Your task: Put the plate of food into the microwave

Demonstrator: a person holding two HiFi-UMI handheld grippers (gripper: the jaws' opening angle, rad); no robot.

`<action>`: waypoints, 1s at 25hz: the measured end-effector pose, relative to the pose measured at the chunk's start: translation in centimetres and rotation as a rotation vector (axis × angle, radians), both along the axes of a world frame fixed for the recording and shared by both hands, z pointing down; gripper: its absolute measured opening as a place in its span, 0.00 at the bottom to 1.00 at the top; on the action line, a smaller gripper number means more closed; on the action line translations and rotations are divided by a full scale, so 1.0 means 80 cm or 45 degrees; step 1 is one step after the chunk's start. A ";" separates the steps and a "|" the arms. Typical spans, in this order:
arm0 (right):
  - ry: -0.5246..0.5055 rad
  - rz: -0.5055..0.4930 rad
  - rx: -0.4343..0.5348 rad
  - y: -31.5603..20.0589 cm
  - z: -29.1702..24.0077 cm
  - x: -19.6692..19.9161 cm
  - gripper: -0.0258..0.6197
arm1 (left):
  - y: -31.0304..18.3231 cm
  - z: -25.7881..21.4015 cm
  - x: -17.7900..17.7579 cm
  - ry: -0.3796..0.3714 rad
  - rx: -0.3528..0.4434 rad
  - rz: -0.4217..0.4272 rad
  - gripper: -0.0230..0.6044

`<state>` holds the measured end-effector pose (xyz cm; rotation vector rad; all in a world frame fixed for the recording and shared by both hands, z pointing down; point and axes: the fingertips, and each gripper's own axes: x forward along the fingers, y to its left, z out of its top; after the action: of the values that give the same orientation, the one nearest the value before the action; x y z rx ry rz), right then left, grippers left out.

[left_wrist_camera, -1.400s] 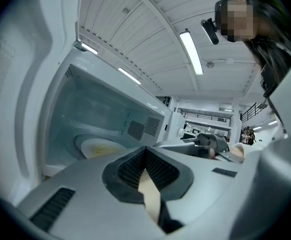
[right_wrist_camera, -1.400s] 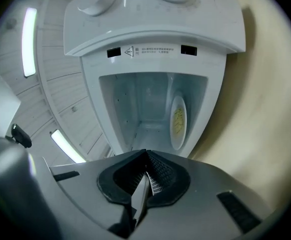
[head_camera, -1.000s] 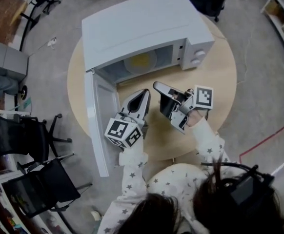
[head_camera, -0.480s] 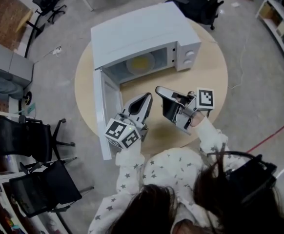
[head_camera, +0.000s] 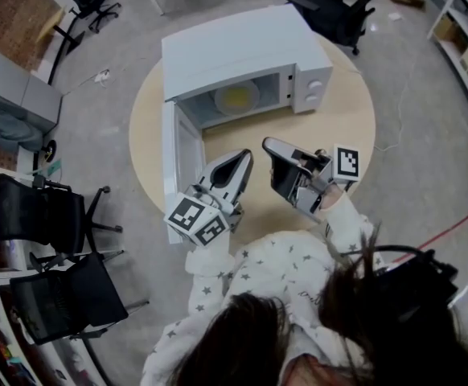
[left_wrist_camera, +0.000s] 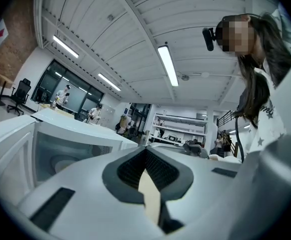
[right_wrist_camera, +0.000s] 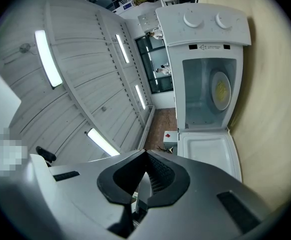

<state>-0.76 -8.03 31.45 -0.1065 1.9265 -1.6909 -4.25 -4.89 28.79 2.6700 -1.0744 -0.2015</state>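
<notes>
Plate of food (head_camera: 236, 97) in the microwave (head_camera: 234, 43), 12 o'clock on the counter (head_camera: 342, 131). Left tool (head_camera: 244, 157) and right tool (head_camera: 268, 144) both clenched, empty. Door (head_camera: 172, 163) open at 9 o'clock: probably best to push slowly with left tool.

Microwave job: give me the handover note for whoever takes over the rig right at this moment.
Left gripper: shut, empty, held over the table in front of the microwave.
Right gripper: shut, empty, beside the left one, also clear of the microwave.
Plate of food: inside the microwave cavity, with yellow food on it.
Door: swung wide open, on the person's left.
Done: the plate is in.
Left: probably only shutting the door, if that is wanted. The left gripper is the nearer one to it.
</notes>
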 end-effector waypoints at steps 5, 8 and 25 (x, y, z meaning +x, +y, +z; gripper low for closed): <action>-0.033 -0.001 0.008 0.000 -0.008 -0.008 0.05 | -0.002 -0.010 -0.012 0.019 0.025 -0.038 0.03; -0.027 -0.011 0.013 0.000 -0.007 -0.008 0.05 | -0.003 -0.011 -0.013 0.017 0.031 -0.048 0.03; -0.042 -0.020 0.003 0.002 -0.010 -0.010 0.05 | -0.007 -0.002 -0.009 0.011 0.029 -0.029 0.03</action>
<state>-1.54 -7.88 30.62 -0.0623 1.9099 -1.6903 -4.94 -5.49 28.66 2.6755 -1.1065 -0.2301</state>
